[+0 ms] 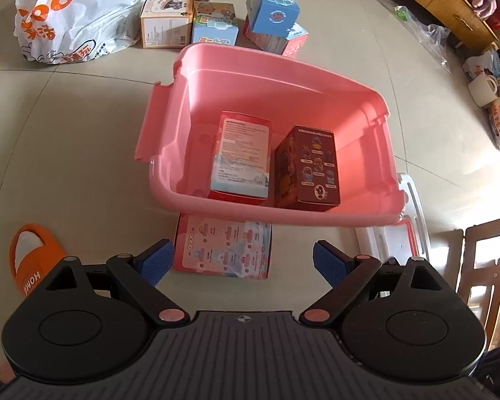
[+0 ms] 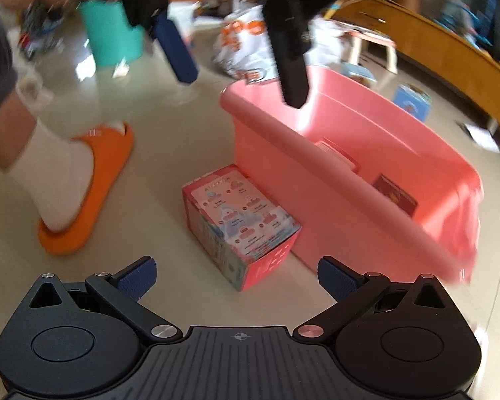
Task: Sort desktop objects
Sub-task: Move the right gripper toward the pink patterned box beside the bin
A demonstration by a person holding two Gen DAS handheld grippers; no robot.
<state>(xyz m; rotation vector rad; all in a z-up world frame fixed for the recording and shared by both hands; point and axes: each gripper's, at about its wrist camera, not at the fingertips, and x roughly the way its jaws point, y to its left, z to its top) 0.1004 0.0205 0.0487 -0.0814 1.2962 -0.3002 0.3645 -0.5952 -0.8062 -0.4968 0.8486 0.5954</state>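
Note:
A pink bin (image 1: 316, 83) stands on the floor and holds a red-and-white box (image 1: 240, 160) and a brown box (image 1: 308, 166) side by side. A pink illustrated box (image 1: 223, 250) lies on the floor against the bin's near wall. My left gripper (image 1: 242, 261) hangs open above that box, touching nothing. In the blurred right wrist view the same pink box (image 2: 240, 226) sits beside the bin (image 2: 350, 166). My right gripper (image 2: 238, 275) is open and empty just short of it. The left gripper (image 2: 240, 88) shows overhead there, jaws apart.
Several small cartons (image 1: 216, 16) stand behind the bin beside a white plastic bag (image 1: 76, 16). A white lid (image 1: 400, 240) lies right of the bin. A person's foot in an orange slipper (image 2: 86, 183) is at the left. A wooden cabinet (image 1: 450, 0) and bags line the right.

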